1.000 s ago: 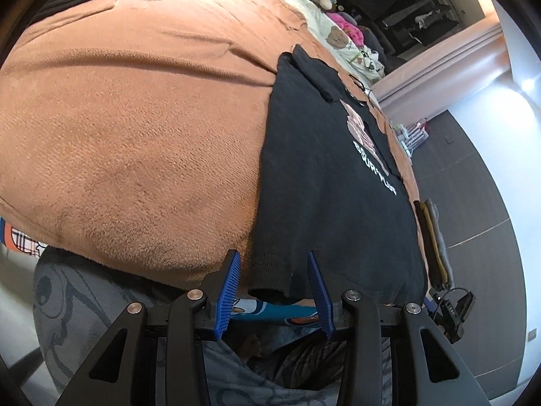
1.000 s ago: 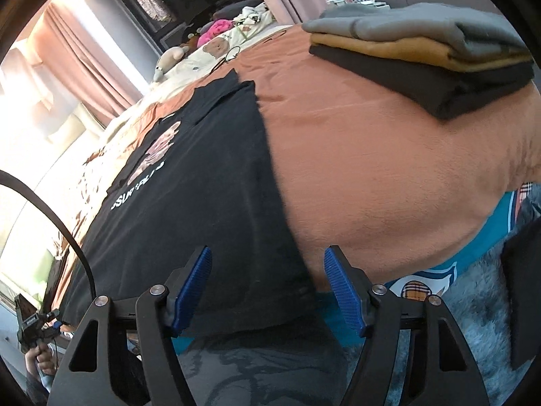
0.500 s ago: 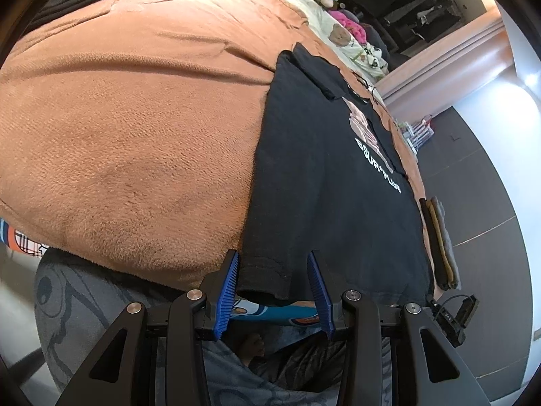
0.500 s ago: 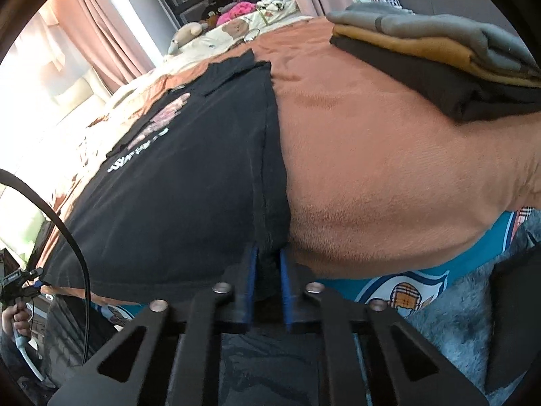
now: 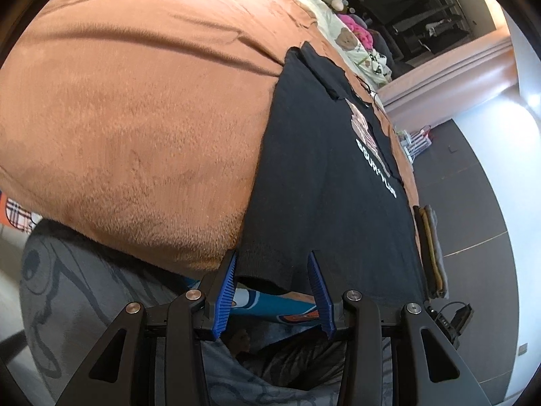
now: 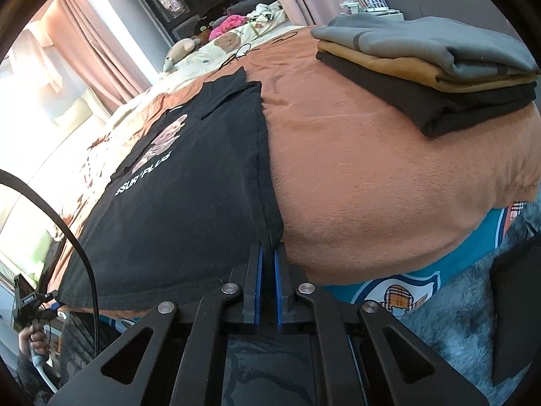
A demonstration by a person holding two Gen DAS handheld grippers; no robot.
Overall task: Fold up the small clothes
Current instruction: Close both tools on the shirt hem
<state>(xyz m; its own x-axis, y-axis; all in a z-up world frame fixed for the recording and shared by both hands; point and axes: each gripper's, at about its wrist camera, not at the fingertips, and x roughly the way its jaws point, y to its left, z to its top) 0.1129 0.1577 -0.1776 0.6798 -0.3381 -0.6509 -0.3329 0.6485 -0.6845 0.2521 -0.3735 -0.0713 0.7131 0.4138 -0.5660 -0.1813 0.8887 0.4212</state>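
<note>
Both hem corners of the black T-shirt needed an even hold before lifting: the right gripper had just closed and was clamped on its corner, while the left gripper stood apart around the other. It lay flat ahead on the orange blanket, bear print up

Pink curtains frame a bright window; dark grey floor lies beside the bed
</note>
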